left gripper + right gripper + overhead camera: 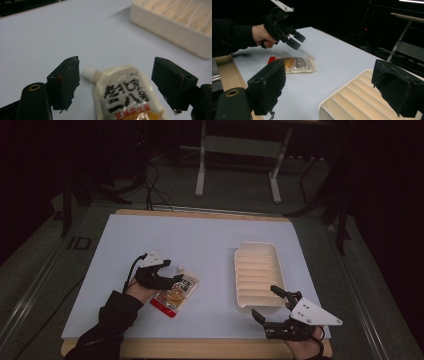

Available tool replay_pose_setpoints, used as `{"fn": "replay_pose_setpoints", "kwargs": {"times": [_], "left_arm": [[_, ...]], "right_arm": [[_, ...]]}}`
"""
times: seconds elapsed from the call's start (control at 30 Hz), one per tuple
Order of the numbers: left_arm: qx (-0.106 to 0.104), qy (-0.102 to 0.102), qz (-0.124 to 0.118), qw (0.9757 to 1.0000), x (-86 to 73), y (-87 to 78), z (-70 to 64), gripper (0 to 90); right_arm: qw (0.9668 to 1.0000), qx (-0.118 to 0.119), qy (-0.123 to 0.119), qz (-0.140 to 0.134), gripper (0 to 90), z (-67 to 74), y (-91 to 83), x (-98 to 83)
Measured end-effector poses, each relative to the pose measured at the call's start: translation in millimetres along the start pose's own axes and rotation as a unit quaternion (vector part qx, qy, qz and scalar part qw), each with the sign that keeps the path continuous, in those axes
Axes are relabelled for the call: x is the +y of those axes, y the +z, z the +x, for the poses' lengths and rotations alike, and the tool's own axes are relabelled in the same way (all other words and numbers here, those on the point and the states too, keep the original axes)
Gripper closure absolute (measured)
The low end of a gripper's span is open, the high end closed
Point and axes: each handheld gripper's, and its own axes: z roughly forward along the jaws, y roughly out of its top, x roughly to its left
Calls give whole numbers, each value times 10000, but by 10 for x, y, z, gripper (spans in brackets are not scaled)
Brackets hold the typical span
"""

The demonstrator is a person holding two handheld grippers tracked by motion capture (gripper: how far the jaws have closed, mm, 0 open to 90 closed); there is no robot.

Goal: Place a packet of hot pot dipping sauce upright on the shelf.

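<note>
One sauce pouch, one ribbed white tray and two handheld grippers on one table

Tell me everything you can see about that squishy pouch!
The pouch is a soft, glossy plastic pack with a small white cap at its far end, big black characters on cream, orange print and a red bottom edge. It lies flat on the pale table, left of the ridged tray. The left tongs straddle its cap end, open, not touching.

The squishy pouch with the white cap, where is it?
In the high view the pouch lies flat on the table's left side, just below the left gripper, left of the ribbed tray.
</note>
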Motion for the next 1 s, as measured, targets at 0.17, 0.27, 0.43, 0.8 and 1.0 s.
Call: {"fn": "replay_pose_setpoints", "kwargs": {"times": [0.17, 0.27, 0.43, 0.8, 1.0], "left_arm": [[63, -86, 209, 9997, -47, 93, 54, 258], [128, -105, 325, 9993, -78, 148, 72, 291], [192, -103, 501, 9985, -126, 223, 91, 291], [119, 198, 1117, 9935, -159, 386, 22, 290], [217, 365, 1619, 9859, -44, 442, -38, 289]], "right_arm": [[10000, 13, 23, 24, 120, -2, 10, -7], [10000, 25, 31, 37, 121, -7, 14, -11], [10000, 34, 43, 71, 121, -11, 20, -22], [9999, 36, 40, 91, 121, -11, 19, -23], [9999, 92, 76, 116, 121, -6, 29, -23]]}}
